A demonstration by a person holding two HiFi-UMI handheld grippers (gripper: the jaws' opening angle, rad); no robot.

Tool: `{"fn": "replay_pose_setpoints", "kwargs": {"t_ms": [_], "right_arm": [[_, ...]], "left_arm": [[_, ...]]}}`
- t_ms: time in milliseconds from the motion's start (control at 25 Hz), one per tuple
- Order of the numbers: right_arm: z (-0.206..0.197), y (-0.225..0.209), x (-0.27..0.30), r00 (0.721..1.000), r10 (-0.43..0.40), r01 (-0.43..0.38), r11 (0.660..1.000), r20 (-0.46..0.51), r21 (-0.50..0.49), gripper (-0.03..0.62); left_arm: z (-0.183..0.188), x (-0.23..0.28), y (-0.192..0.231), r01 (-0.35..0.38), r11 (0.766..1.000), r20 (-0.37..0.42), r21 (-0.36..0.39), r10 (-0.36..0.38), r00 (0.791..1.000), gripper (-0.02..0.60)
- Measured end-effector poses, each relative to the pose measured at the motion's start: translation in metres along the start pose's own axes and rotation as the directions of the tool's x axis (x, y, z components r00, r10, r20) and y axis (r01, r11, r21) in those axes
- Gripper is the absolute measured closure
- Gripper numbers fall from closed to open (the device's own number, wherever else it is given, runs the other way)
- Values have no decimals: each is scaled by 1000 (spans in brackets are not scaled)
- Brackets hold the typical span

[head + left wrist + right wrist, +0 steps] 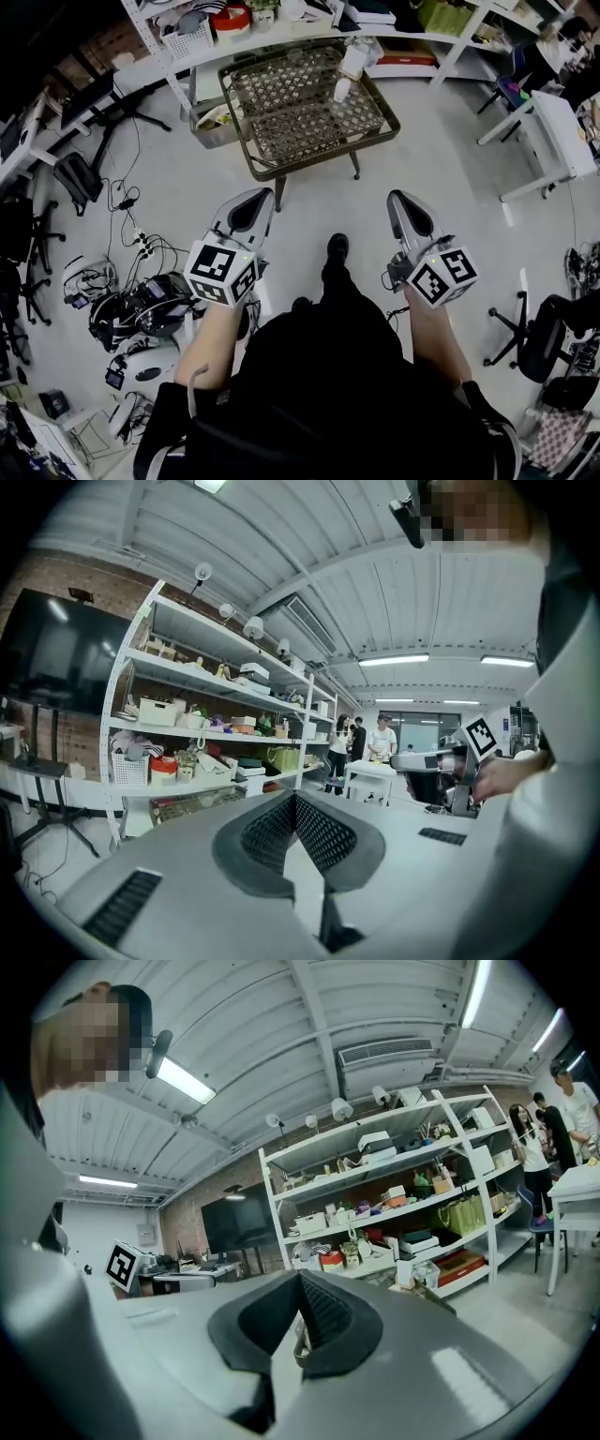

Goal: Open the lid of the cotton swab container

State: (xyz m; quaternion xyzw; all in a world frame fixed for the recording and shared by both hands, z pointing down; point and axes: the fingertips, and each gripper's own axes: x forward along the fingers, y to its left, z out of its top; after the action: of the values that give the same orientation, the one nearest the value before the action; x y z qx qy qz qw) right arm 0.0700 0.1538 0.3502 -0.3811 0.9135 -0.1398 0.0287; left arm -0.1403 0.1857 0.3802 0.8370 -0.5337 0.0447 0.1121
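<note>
Both closed and empty: left gripper (255, 202) and right gripper (403, 208) have pads meeting with nothing between them, confirmed in each gripper view. I hold them level at mid frame, well short of the work. Step in hand, as I judge it, is the approach; the lid is untouched. The floor straight ahead of my shoe (337, 246) is bare up to the low table (291, 112), so that's my lane. At lower left lies a cable and gear pile (141, 309), so I don't drift that way. An office chair (534, 333) at lower right is well clear. The target sits near the table's far right corner, where I see a tall white item (354, 58) and a small white one (342, 90). The swab container is probably one of them, but it's too small to tell which. Plan: close in on the table's right side, open both sets of jaws before reaching in, pin the body with one gripper and work the lid with the other. The table's raised rim calls for coming in over it, not through. A grey bin (214, 122) sits beside the table's left edge. A white desk (553, 141) bounds the right, and the shelving (281, 37) just behind the table limits overreach.
</note>
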Motion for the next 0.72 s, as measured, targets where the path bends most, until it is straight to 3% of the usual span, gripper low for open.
{"fn": "replay_pose_setpoints", "kwargs": {"t_ms": [440,720], "right_arm": [[22,-107,94,999,45,-45,998,3,39,585],[47,-181,148,998,67,-67,998,-6,6,585]], "left_arm": [[28,122,42,-40,999,-28,14,40,999,584],[49,217,54,-37,999,-57,18,38,998,584]]}}
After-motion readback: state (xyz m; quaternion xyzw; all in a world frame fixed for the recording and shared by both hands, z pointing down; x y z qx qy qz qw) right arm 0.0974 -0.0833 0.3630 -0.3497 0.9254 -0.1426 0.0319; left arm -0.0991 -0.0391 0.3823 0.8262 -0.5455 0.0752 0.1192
